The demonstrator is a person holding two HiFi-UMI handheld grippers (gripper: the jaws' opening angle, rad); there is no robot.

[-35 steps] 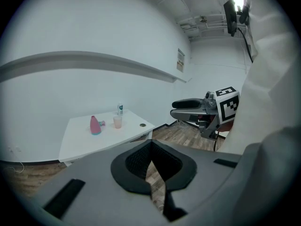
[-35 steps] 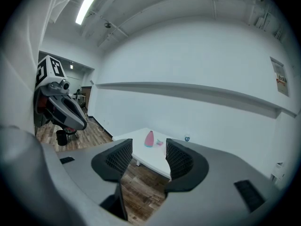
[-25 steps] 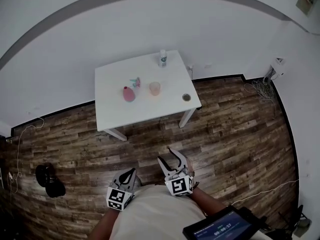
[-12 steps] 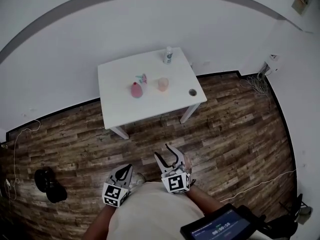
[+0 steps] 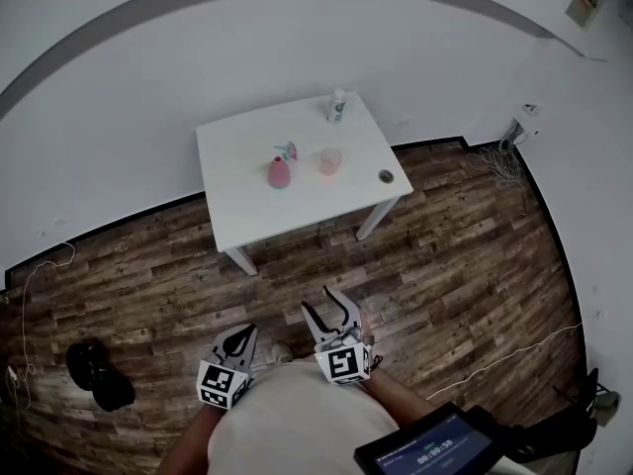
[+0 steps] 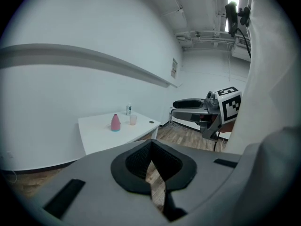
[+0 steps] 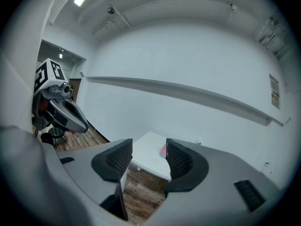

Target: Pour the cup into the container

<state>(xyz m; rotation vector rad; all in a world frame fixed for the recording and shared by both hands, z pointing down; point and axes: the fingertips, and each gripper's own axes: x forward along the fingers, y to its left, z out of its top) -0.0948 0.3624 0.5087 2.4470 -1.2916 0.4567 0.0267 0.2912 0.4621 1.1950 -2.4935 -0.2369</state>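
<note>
A translucent pinkish cup (image 5: 330, 160) stands on the white table (image 5: 247, 206), far ahead across the wood floor. Beside it are a pink bottle-shaped container (image 5: 280, 173), a white bottle (image 5: 337, 106) at the back edge and a small round dish (image 5: 386, 176) near the right corner. My left gripper (image 5: 240, 337) is shut and empty, close to the person's body. My right gripper (image 5: 326, 305) is open with nothing between its fingers. The left gripper view shows the cup (image 6: 133, 120) and pink container (image 6: 115, 122) small and distant. In the right gripper view the table (image 7: 148, 161) lies between the jaws.
A dark object (image 5: 97, 374) lies on the floor at the left. Cables (image 5: 499, 161) trail along the right wall. A tablet (image 5: 435, 448) hangs at the person's front. A small turquoise-and-pink item (image 5: 288, 150) stands behind the pink container.
Both grippers have been carried along with the person over the floor. The table has shifted right in the head view. Neither gripper's jaws have changed.
</note>
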